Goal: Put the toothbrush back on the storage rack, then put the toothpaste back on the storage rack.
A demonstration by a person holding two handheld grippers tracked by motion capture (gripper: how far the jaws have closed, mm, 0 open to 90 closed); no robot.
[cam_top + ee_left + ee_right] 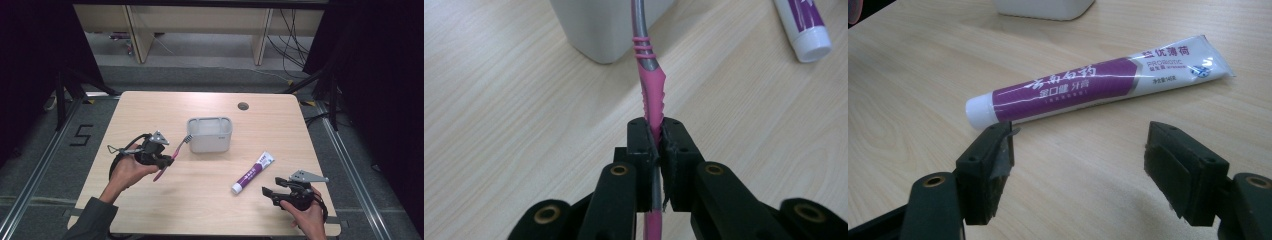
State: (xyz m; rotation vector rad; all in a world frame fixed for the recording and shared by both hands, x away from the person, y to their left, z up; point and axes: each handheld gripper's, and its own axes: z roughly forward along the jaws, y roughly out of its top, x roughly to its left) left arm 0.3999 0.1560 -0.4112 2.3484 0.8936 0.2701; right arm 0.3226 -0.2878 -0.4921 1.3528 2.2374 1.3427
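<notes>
Left gripper (167, 159) is clamped tight on the pink toothbrush (172, 156), jaws pinching its handle, and the brush is up off the table (150, 107), bristle end angled toward the grey tub (210, 134) and just short of its near left corner. Over on the right, the right gripper (270, 192) sits low near the table's front edge, jaws spread wide with nothing between them. The toothpaste (252, 172) lies flat just beyond those jaws, white cap nearest them.
</notes>
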